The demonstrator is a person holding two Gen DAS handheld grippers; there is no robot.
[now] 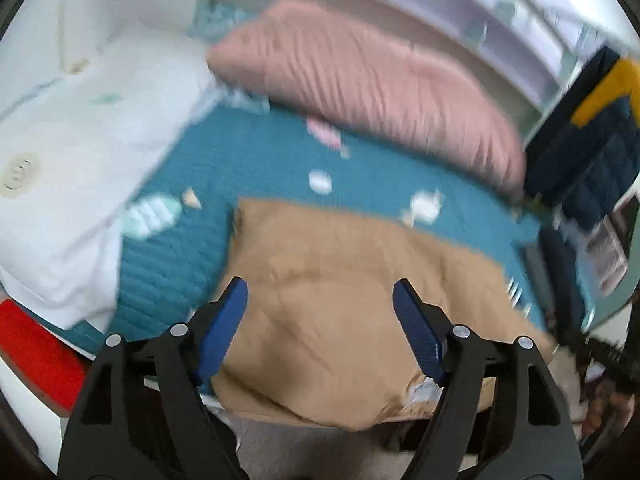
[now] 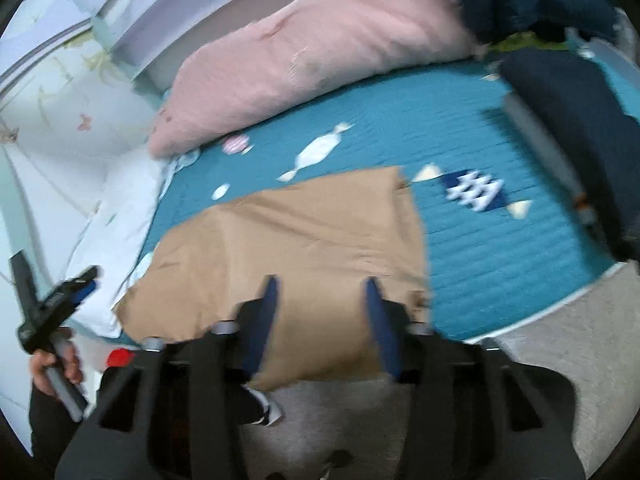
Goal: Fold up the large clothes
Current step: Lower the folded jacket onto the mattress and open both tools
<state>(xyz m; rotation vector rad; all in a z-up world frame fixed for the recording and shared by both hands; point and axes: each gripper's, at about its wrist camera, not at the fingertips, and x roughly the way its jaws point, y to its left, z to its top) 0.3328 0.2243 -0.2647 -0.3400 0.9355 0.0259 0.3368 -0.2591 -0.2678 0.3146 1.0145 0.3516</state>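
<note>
Tan garment [image 1: 352,312], folded into a rough rectangle, lies flat on the teal quilted bedspread [image 1: 176,256], its near edge overhanging the bed's front edge. Left gripper [image 1: 320,292]: jaws spread wide above the garment, nothing between them. Right gripper [image 2: 320,284]: jaws partly apart above the same cloth, not pinching it. A pink pillow [image 2: 304,52] lies behind, white bedding [image 1: 80,128] at the left.
</note>
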